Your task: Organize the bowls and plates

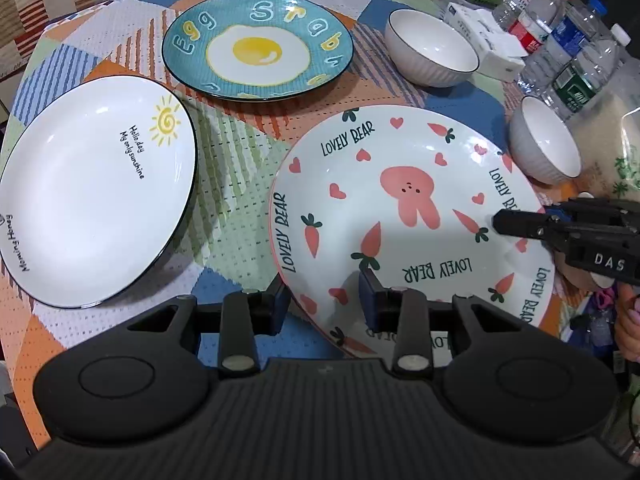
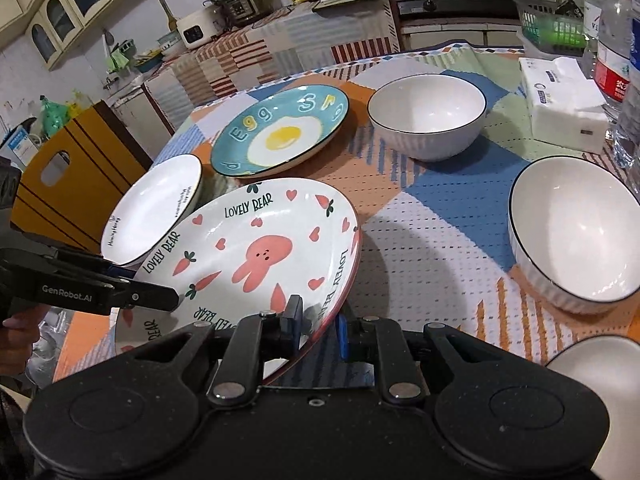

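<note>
The pink rabbit "Lovely Bear" plate [image 1: 400,184] [image 2: 256,248] is tilted and lifted off the patchwork tablecloth. My left gripper [image 1: 324,300] straddles its near rim, one finger on each side. My right gripper [image 2: 318,326] does the same on the opposite rim. Each gripper shows in the other's view: the right one [image 1: 520,226], the left one [image 2: 152,298]. A white sun plate [image 1: 92,192] [image 2: 156,208] lies to the left. A blue fried-egg plate [image 1: 258,46] [image 2: 280,134] lies behind. Two white ribbed bowls [image 1: 432,50] [image 1: 546,140] [image 2: 426,114] [image 2: 576,236] stand to the right.
Several water bottles [image 1: 560,32] and a tissue pack [image 2: 560,100] crowd the table's far right. A green basket [image 2: 556,26] sits behind them. Another white rim [image 2: 600,356] shows at the lower right. Kitchen counters lie beyond the table.
</note>
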Available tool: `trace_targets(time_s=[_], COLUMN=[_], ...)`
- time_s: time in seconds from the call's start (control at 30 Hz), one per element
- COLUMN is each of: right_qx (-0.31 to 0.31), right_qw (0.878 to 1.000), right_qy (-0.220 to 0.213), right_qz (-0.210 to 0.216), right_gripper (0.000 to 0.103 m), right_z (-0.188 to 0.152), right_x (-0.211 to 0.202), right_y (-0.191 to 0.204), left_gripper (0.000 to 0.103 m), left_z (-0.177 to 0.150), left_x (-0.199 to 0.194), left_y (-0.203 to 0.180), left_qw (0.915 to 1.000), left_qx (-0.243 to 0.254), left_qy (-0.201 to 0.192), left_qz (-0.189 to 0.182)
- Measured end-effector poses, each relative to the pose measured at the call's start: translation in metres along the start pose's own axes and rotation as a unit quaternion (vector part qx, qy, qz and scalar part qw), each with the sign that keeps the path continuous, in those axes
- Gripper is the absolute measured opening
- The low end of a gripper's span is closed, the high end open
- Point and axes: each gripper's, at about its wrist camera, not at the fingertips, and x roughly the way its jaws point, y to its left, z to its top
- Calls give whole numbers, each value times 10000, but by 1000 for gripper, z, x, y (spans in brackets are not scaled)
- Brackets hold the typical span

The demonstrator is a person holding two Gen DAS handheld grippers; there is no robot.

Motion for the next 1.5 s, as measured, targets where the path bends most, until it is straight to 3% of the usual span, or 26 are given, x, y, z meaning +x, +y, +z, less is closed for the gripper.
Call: trace_targets(time_s=[0.2, 0.43, 0.6, 0.87, 1.23, 1.5], right_qx=[-60, 313, 496, -152, -658, -1212], right_qw=[9995, 9966, 9924, 9860, 9911, 9899], right_qy=[252, 378, 541, 568, 428, 279], right_qz=[-168, -657, -985, -1561, -1075, -683], right_gripper=[22, 25, 30, 41, 47, 59], right_z=[6, 7, 2, 2, 0, -1], right_x=[15, 27, 37, 24, -12, -43], right_y=[-6, -6, -6, 24, 71, 108], left_gripper=[34, 34, 34, 34, 39, 56], left_z=[1, -6, -6, -12, -36, -54], left_x=[21, 28, 32, -5, -50, -93], left_y=[5, -2, 7, -2, -3, 11], left_qw=[9996, 9990, 9967, 9992, 9994, 9963], left_qx=[-149, -155, -379, -116, 143, 140], left_qy=[211, 369, 526, 271, -44, -384], left_qz=[-146, -192, -496, -259, 314, 756])
